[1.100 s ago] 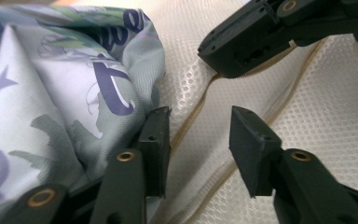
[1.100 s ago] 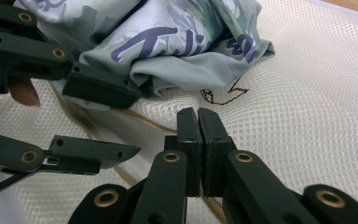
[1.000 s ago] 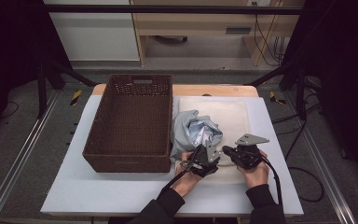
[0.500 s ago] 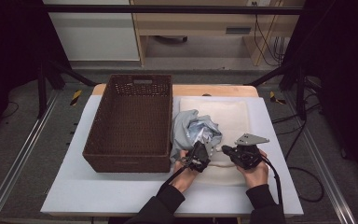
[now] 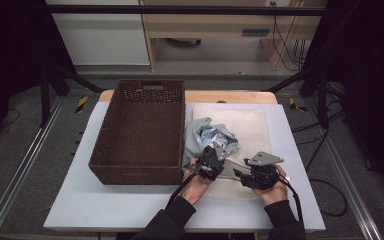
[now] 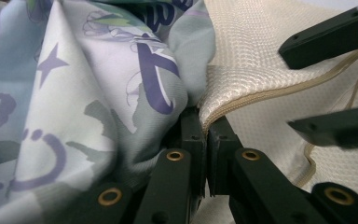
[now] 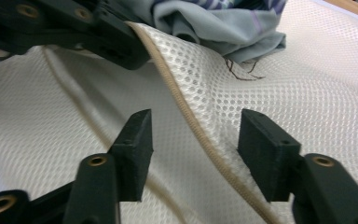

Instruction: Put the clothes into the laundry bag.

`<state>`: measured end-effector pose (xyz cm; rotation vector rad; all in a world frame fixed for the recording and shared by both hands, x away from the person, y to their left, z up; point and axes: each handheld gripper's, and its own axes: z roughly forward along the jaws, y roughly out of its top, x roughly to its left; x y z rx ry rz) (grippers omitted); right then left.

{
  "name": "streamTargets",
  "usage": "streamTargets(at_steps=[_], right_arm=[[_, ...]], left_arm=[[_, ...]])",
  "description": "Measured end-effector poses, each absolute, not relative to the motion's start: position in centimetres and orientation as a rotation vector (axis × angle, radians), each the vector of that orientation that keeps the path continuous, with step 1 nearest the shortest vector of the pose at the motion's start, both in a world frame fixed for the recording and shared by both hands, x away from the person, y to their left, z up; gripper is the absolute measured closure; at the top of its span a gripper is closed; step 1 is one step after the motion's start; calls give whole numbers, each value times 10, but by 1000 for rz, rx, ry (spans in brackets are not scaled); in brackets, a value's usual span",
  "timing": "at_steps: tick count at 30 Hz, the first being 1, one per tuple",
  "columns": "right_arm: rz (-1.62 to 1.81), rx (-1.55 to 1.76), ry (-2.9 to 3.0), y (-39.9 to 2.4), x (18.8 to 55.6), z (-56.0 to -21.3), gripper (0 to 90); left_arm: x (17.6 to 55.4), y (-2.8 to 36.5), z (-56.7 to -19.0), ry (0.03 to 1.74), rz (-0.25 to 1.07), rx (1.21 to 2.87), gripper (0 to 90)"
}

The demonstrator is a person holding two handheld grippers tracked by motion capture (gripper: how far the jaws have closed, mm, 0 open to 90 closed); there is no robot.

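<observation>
A cream mesh bag (image 5: 247, 125) with a tan zipper lies flat on the white table, and a crumpled pale blue printed garment (image 5: 205, 137) sits on its near left part. My left gripper (image 6: 206, 126) is shut on the bag's zipper edge (image 6: 242, 100), right beside the garment (image 6: 74, 93); its jaws have just been closing. My right gripper (image 7: 196, 140) has just been opening and stands open. The zipper edge (image 7: 182, 105) runs between its jaws, and the pads are off it. In the high view the left gripper (image 5: 215, 161) and right gripper (image 5: 237, 175) point toward each other, close together.
A dark brown woven basket (image 5: 102, 145) stands to the left of the bag, next to the garment. The white table top (image 5: 80, 200) has bare room in front of the basket and to the right of the bag (image 5: 290, 150).
The left gripper's jaws have come together on the bag's edge, and the right gripper's jaws have parted. Both hands have stayed almost in place.
</observation>
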<state>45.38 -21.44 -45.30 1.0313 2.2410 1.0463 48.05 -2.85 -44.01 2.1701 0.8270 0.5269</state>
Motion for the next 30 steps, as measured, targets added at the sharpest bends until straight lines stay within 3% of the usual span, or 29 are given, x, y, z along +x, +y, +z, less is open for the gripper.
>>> streamTargets(at_steps=[4, 10, 14, 16, 21, 26, 30], right_arm=[[1049, 1061, 2211, -216, 460, -454, 598], [1019, 1051, 2197, -211, 465, -455, 586], [1015, 1057, 2187, -210, 465, -451, 800], [1052, 1071, 2171, -213, 465, -447, 861], [1060, 1104, 2184, -214, 466, -447, 874], [1082, 1110, 2180, -212, 465, -447, 874], [1100, 1130, 2178, -215, 465, -448, 874]], left_arm=[[482, -27, -437, 829, 503, 2168, 867], [484, -27, -440, 844, 463, 2159, 862], [481, -26, -446, 833, 438, 2163, 835], [477, -25, -450, 805, 412, 2167, 760], [457, -16, -454, 742, 426, 2139, 565], [445, 1, -439, 754, 396, 2070, 490], [443, 10, -411, 762, 475, 2004, 454]])
